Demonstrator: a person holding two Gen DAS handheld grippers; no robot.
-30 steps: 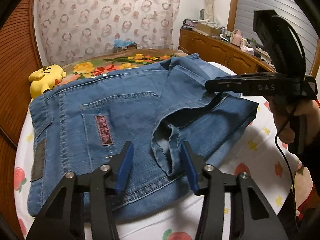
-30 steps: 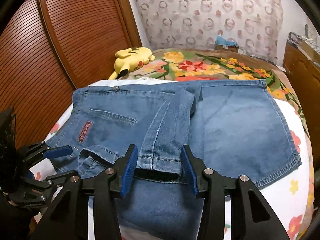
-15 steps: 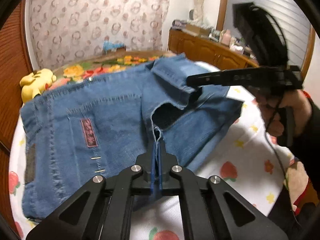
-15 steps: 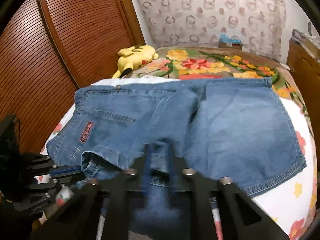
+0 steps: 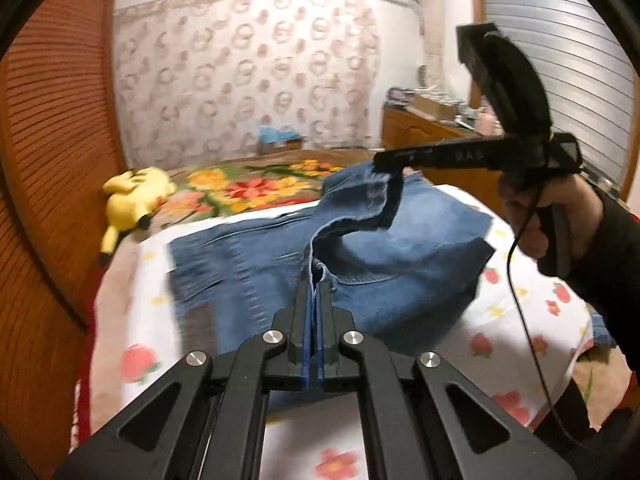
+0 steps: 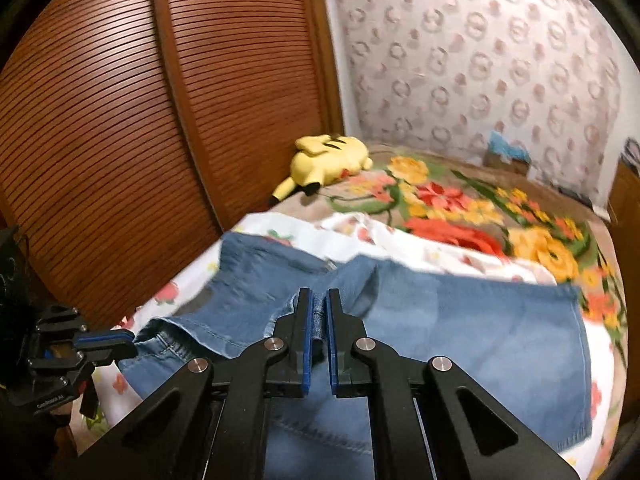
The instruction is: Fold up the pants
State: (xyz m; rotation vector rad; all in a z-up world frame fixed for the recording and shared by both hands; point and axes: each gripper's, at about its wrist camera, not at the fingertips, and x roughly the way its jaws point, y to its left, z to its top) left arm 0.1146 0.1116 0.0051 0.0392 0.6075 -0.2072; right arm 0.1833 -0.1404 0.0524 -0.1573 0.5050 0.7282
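Observation:
Blue denim pants [image 5: 404,272] lie partly folded on the bed's white fruit-print sheet [image 5: 516,304]. My left gripper [image 5: 314,280] is shut on the hem of one pant leg and holds it raised. My right gripper [image 6: 318,300] is shut on the hem of the other leg and lifts it higher; it shows in the left wrist view [image 5: 384,160] with denim hanging from its tip. The left gripper shows at the left edge of the right wrist view [image 6: 116,342]. The waist end [image 6: 256,264] lies flat toward the far side.
A yellow plush toy [image 6: 328,158] lies on the floral blanket [image 6: 480,216] beyond the pants. A slatted wooden wardrobe [image 6: 120,120] stands close on the left. A wooden dresser [image 5: 424,132] with clutter stands at the right, and a small box [image 5: 280,142] sits by the far wall.
Both grippers went from open to shut on the leg hems, then lifted them off the bed and carried them toward the waist. The views are blurred with motion.

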